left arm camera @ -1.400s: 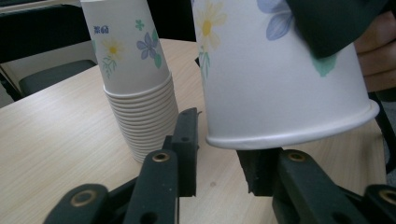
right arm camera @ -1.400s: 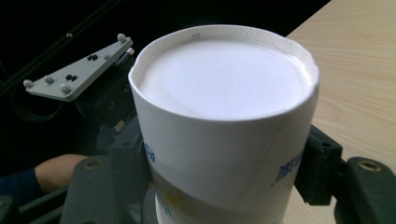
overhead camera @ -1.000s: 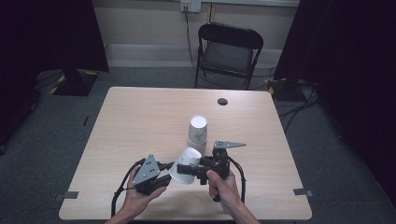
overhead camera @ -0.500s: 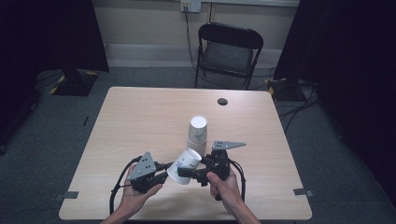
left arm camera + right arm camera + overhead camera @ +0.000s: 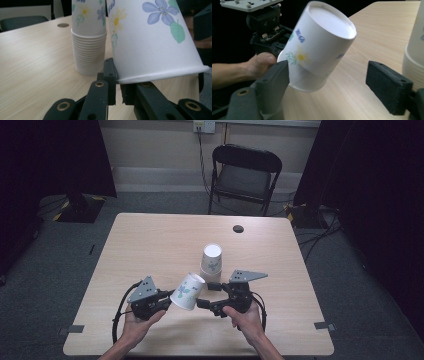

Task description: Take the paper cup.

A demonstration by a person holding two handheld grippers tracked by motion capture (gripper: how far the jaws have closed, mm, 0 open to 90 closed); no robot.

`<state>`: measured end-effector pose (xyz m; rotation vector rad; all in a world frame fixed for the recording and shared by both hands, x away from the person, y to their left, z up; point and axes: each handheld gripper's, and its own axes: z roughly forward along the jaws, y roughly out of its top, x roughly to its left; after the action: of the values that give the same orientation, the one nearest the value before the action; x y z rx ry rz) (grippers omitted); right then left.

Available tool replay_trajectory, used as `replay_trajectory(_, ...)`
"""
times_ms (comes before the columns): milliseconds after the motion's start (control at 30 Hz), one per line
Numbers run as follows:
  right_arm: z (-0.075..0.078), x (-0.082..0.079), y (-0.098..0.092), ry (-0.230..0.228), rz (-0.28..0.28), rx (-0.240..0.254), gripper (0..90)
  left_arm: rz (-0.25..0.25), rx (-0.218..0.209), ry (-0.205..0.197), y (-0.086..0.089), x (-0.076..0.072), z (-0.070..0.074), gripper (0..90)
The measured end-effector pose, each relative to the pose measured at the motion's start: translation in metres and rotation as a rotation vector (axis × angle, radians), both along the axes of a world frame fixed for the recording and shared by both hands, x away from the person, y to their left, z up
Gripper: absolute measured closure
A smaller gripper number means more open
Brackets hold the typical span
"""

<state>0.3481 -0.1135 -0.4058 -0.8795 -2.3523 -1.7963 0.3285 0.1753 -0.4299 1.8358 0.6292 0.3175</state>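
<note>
1. My left tongs (image 5: 115, 82) are clamped on the rim of the flowered paper cup (image 5: 188, 291), holding it tilted above the table (image 5: 150, 245).
2. My right tongs (image 5: 329, 82) stand apart around the cup, their pads off it.
3. The cup hangs just in front of the stack of cups (image 5: 211, 260), between my two hands.

- Paper cup (image 5: 188, 291): white, flower print, upside-down, tilted, base up and away from the person, lifted off the table, rim pinched.
- Cup stack (image 5: 211, 260): same print, inverted, upright on the table, just behind.
</note>
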Motion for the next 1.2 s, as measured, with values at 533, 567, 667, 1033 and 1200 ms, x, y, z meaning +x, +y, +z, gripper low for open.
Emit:
replay_trajectory(533,0.011,-0.007,-0.006,-0.136,-0.033,-0.119,27.7,-0.037,0.139,0.087,-0.009,0.007,-0.013,84.6)
replay_trajectory(567,0.013,-0.008,-0.006,-0.142,-0.032,-0.114,28.1,-0.045,0.143,0.095,-0.010,0.008,-0.014,84.6)
replay_trajectory(667,0.018,-0.011,-0.004,-0.178,-0.026,-0.115,30.3,-0.058,0.185,0.129,-0.014,0.011,-0.019,84.6)
replay_trajectory(1033,0.013,-0.017,0.021,-0.223,0.113,-0.214,36.0,-0.075,0.250,0.192,-0.021,0.016,-0.027,84.7)
replay_trajectory(1200,0.005,-0.017,0.031,-0.251,0.129,-0.285,28.8,-0.079,0.248,0.187,-0.022,0.014,-0.026,84.7)
